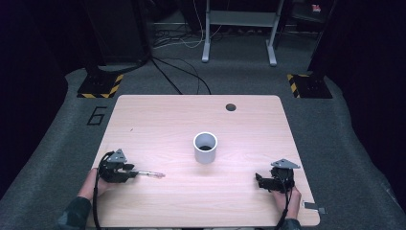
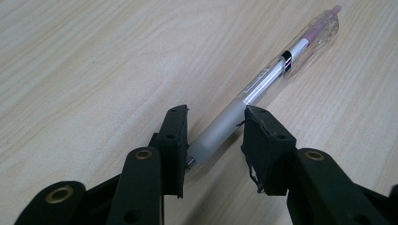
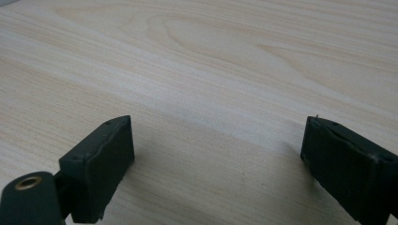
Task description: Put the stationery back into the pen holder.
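At the lower left of the high view, the left tool [image 1: 136, 172] lies low on the pale wooden bench [image 1: 158, 120], its tips pointing toward the middle of the frame. Between them lies a clear-barrelled pen [image 1: 151, 174] with a frosted grip and a pinkish far end, flat on the wood and pointing on toward the right. In the left gripper view the pen [image 2: 263, 79] runs from the lower middle up to the upper right; the tool [image 2: 213, 140] straddles its frosted grip end, one finger [image 2: 176, 140] touching or almost touching the barrel and the other standing a little apart. So the tool is narrowed around the pen but not yet clamped on it. Taking it by the grip end leaves the long barrel free, which I judge handy for dropping it into something.

In the centre of the high view stands a white cylindrical cup [image 1: 205, 147], upright, open at the top and dark inside, well apart from the pen. It looks the likely place for the pen.

At the lower right the right tool [image 1: 261, 181] rests on the bench in the person's hand, pointing toward the left. In the right gripper view its fingers [image 3: 101, 164] stand apart with bare wood between them, so it has hold of nothing and seems parked out of the way.
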`<state>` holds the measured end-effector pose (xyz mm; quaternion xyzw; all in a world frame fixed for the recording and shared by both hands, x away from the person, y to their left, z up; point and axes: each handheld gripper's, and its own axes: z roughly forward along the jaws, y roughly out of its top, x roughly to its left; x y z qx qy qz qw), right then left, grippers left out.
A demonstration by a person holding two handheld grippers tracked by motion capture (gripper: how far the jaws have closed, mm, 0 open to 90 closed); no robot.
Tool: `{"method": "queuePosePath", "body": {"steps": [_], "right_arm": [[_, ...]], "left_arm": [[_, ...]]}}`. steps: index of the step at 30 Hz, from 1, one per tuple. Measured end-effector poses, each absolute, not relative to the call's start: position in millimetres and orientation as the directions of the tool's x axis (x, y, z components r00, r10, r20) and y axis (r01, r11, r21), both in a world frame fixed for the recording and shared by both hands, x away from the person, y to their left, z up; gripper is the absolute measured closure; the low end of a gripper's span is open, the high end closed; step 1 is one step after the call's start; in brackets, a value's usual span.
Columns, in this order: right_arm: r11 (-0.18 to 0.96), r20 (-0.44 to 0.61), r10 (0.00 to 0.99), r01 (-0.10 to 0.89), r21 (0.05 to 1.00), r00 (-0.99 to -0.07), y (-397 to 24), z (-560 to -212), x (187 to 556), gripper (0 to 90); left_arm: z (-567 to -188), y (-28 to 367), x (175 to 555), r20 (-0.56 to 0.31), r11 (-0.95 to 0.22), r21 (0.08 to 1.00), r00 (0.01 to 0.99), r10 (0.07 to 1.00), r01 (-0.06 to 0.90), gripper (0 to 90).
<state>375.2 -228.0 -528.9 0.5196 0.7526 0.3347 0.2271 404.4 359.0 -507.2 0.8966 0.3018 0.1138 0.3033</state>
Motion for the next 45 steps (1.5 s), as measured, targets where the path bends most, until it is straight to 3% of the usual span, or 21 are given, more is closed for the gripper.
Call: {"method": "queuePosePath", "body": {"steps": [5,15,25,30,35,45], "right_arm": [[0.234,0.007,0.935,0.630,0.740,-0.355,-228,-529,375,10.1],[0.235,0.002,0.935,0.625,0.744,-0.354,-229,-529,375,11.5],[0.230,0.003,0.938,0.629,0.742,-0.347,-229,-528,375,13.3],[0.229,0.004,0.938,0.629,0.743,-0.346,-229,-528,375,13.6],[0.228,0.004,0.938,0.627,0.745,-0.347,-229,-528,375,13.8],[0.224,0.007,0.939,0.628,0.745,-0.343,-230,-528,375,14.2]], "left_arm": [[-503,355,405,0.046,-0.683,0.570,0.812,0.581,0.457,62.3],[-491,336,414,0.070,-0.812,0.394,0.866,0.494,0.431,67.1],[-488,325,417,0.088,-0.853,0.326,0.885,0.457,0.408,78.3],[-486,317,420,0.070,-0.865,0.265,0.886,0.458,0.426,79.0],[-487,318,421,0.066,-0.852,0.276,0.875,0.479,0.445,79.7],[-487,324,412,0.098,-0.774,0.440,0.833,0.545,0.455,80.2]]}}
